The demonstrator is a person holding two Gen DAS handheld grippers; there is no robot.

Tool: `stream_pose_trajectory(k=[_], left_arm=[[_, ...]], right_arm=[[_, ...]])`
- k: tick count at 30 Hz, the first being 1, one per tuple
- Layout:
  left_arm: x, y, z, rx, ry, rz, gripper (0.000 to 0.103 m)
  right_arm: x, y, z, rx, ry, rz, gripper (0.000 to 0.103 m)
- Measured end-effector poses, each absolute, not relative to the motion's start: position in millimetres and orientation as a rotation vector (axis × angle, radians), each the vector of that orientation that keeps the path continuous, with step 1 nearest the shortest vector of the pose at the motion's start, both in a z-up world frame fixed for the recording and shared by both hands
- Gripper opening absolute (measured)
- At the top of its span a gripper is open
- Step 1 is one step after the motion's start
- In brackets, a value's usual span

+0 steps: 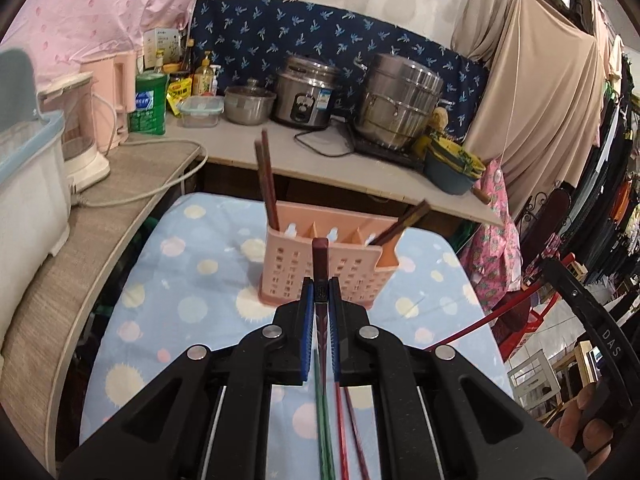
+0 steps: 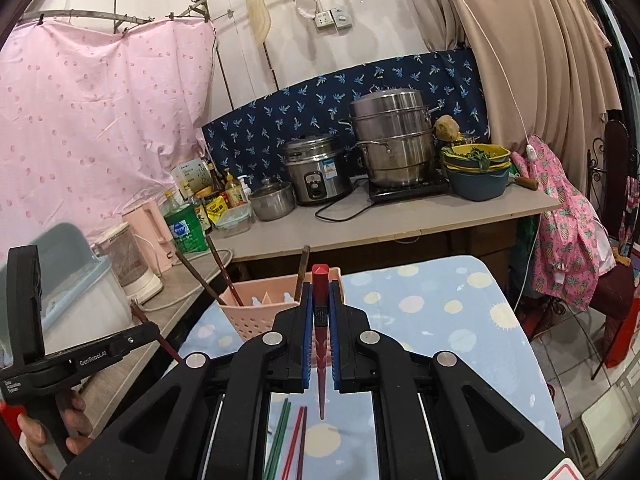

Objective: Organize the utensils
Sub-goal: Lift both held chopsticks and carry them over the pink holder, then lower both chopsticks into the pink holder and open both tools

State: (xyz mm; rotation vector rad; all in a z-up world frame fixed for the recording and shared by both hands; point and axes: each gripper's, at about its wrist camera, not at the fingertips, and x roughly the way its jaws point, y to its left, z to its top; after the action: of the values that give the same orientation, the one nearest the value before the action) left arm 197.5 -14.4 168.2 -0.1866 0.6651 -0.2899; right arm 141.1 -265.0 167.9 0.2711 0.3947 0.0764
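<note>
A pink perforated utensil holder [image 1: 320, 272] stands on the blue dotted cloth [image 1: 192, 280]. Brown chopsticks stick up from its left end [image 1: 266, 184] and lean out of its right end [image 1: 404, 222]. My left gripper [image 1: 321, 292] is shut on a dark red chopstick [image 1: 320, 256], just in front of the holder. My right gripper [image 2: 320, 296] is shut on a red chopstick [image 2: 320, 280], held above the cloth near the holder [image 2: 256, 316]. Green and red chopsticks [image 2: 288, 440] lie on the cloth below; they also show in the left wrist view [image 1: 336, 420].
A counter [image 1: 312, 152] behind the table carries a rice cooker [image 1: 306, 92], a steel steamer pot [image 1: 400, 100], a small pot, bottles and stacked bowls [image 1: 452, 164]. A white appliance and pink kettle [image 1: 116, 96] stand on the left shelf. The left gripper's body shows in the right wrist view [image 2: 60, 352].
</note>
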Motion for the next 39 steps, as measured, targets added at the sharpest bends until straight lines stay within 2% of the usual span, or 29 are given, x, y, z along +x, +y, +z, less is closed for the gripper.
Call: stream_pose_trajectory(k=[11,17,22,35,38,39], left_arm=[[245,-16,248,-0.219,0.491,-0.265,0.007],[273,-19,266,-0.203,0.423,-0.218,0.007],[294,-22,254,-0.175,0.437,-0.189,0.007],[313,-23,185,-0.156,0.576,-0.181,0.007],[312,-26,175,-0.147,0.586,-0.179,0.010],[311,-27,173,-0.143,0.588,-0.175,0.012]], right_arm=[[194,-257,237,0.310,0.259,0.138,0.007],[233,-247,250,0.320,0.236,0.138,0.007],[261,-242,230,0.324,0.291,0.133,0.007],[291,-236,166,0.314,0.443,0.107,0.007],[291,-235,163,0.310,0.452,0.109,0.008],[290,-235,164,0.310,0.445,0.105,0.013]])
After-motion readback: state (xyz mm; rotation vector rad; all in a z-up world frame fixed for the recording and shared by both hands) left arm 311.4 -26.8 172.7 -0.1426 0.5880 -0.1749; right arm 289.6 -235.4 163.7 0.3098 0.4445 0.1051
